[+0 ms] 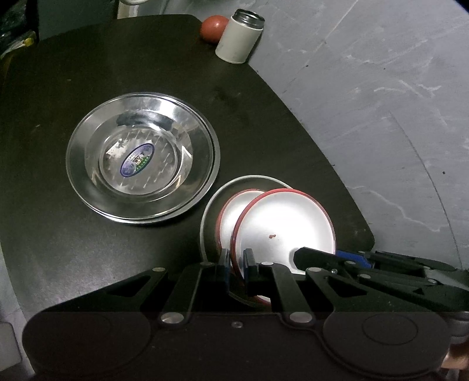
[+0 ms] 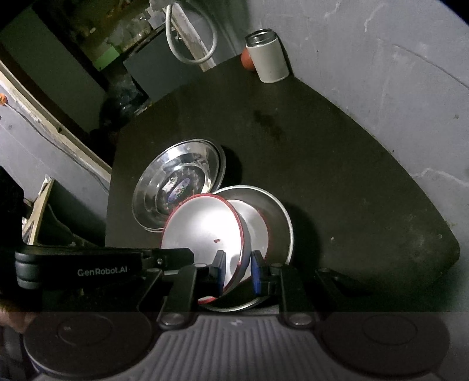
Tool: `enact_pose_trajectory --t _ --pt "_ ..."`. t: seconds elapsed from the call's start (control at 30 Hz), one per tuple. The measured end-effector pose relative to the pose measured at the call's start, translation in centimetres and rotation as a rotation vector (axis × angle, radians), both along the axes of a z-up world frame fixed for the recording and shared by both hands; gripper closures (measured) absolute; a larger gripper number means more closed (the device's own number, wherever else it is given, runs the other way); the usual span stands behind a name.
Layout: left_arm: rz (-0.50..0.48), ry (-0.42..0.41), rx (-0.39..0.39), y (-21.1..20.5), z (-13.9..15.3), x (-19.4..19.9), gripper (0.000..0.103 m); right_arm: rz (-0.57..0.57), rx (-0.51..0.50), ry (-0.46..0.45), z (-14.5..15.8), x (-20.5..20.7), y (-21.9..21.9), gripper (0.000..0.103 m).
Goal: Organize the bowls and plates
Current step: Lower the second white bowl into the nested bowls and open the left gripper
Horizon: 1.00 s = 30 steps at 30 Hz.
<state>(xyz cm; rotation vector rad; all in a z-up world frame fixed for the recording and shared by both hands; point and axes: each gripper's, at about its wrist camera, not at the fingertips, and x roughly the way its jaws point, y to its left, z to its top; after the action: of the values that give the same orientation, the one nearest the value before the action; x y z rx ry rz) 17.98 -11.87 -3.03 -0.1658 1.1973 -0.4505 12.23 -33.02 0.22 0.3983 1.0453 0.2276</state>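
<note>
A white bowl with a red rim (image 1: 287, 222) (image 2: 202, 228) is tilted up on edge, with a small red speck inside. My left gripper (image 1: 236, 265) is shut on its rim. My right gripper (image 2: 238, 268) is shut on the rim at the other side, and one of its fingers (image 1: 316, 255) shows over the bowl. Under the tilted bowl a second red-rimmed bowl (image 1: 231, 217) (image 2: 255, 222) rests in a steel plate (image 1: 209, 211) (image 2: 284, 217). A stack of steel plates (image 1: 76, 152) (image 2: 146, 187) with an oval sticker lies just to the left.
The dishes sit on a black table (image 1: 146, 73) whose curved edge runs close on the right, above grey floor. A white canister (image 1: 239, 38) (image 2: 268, 58) and a red-brown ball (image 1: 214, 27) stand at the far corner. A cable (image 2: 190, 44) hangs behind.
</note>
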Motion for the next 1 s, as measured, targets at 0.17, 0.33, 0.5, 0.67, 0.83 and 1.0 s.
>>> enact_pose_trajectory --t 0.17,0.33,0.5,0.67,0.83,1.0 --pt "0.002 0.002 0.006 -0.2 -0.1 0.4 0.094 0.003 -0.002 0.01 -0.3 0.5 -0.1 0.083" --pt "0.006 0.001 0.009 -0.3 -0.2 0.6 0.094 0.006 0.002 0.034 -0.7 1.0 -0.2 0.083" --pt "-0.002 -0.003 0.033 -0.6 0.0 0.6 0.093 0.012 0.004 0.045 -0.9 1.3 -0.1 0.082" --pt "-0.019 0.024 0.058 -0.8 -0.5 0.7 0.091 0.016 0.005 0.06 -1.1 1.6 -0.1 0.083" --pt "-0.022 0.027 0.058 -0.8 -0.5 0.7 0.091 0.015 0.006 0.064 -1.1 1.6 -0.1 0.082" --pt "-0.027 0.03 0.06 -1.0 -0.7 0.9 0.089 0.01 0.006 0.062 -1.1 1.5 -0.1 0.08"
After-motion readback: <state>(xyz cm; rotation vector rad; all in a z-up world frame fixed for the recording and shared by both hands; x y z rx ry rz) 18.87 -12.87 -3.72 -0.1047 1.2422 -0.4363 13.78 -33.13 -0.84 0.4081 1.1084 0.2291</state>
